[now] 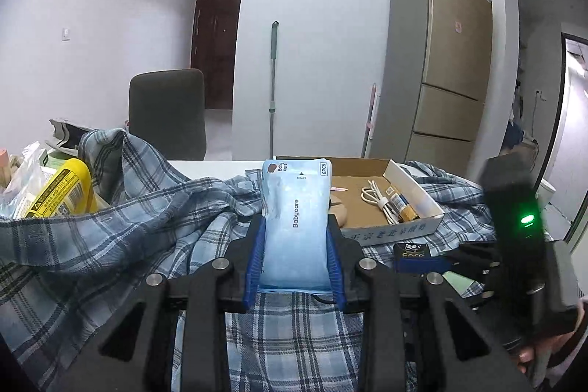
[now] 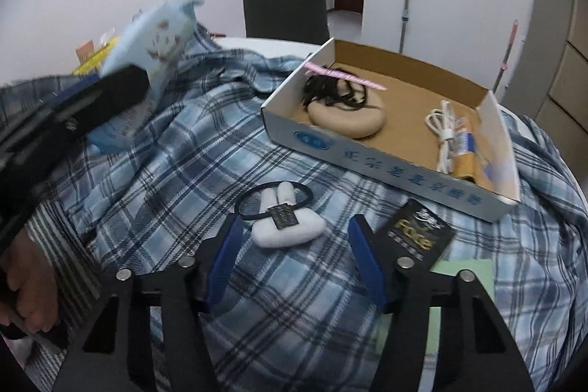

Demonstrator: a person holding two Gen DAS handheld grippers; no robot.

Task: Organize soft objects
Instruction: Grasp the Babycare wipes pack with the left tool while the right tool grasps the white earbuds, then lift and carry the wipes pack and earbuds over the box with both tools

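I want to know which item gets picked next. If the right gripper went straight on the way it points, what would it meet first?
Most likely the white bunny hair tie lying on the plaid shirt. It sits just ahead of the right gripper, whose blue fingers stand apart either side of it, not touching. Depth is hard to judge.

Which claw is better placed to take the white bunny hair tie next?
Right. The right claw stands open around the hair tie; the left claw already grips a tissue pack.
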